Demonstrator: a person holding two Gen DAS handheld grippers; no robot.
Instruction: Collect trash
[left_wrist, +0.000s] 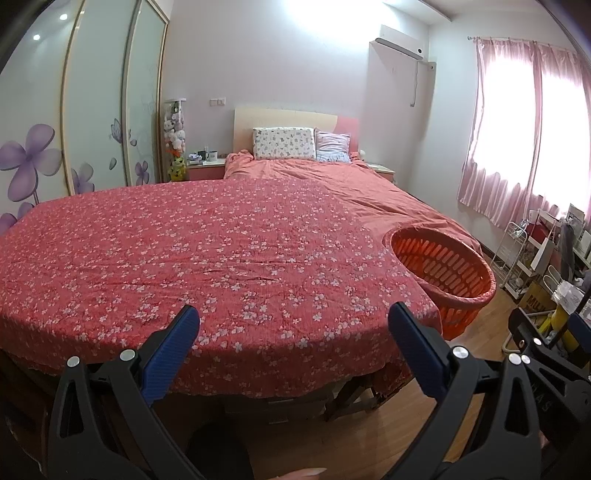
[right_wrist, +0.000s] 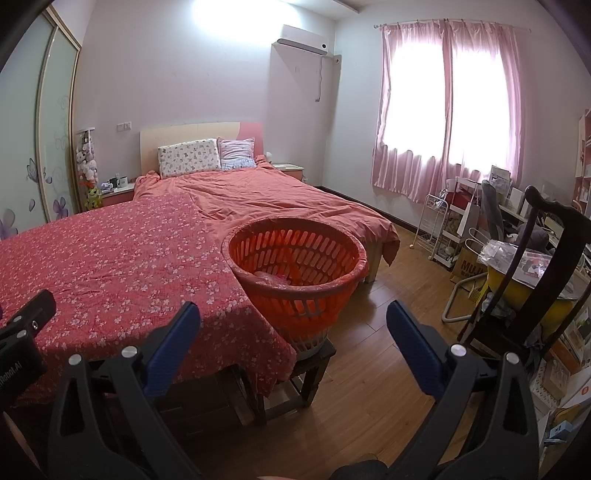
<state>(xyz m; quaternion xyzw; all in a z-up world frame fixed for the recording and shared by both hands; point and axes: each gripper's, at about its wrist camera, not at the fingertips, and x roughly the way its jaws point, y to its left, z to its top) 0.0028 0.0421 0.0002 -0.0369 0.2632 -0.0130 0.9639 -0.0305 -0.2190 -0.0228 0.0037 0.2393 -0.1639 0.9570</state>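
An orange slatted basket (right_wrist: 295, 273) stands on a small dark stool (right_wrist: 314, 362) at the right edge of a table covered with a red flowered cloth (left_wrist: 207, 258). It holds some pink and clear crumpled trash (right_wrist: 273, 277). The basket also shows in the left wrist view (left_wrist: 443, 273). My left gripper (left_wrist: 293, 332) is open and empty, above the near edge of the cloth. My right gripper (right_wrist: 293, 328) is open and empty, in front of the basket. I see no loose trash on the cloth.
A bed with a pink cover (right_wrist: 266, 195) and pillows lies behind the table. A wardrobe (left_wrist: 92, 110) is on the left. A dark wooden chair (right_wrist: 535, 266), a white rack (right_wrist: 436, 229) and clutter stand on the right. Wooden floor (right_wrist: 388, 295) lies between.
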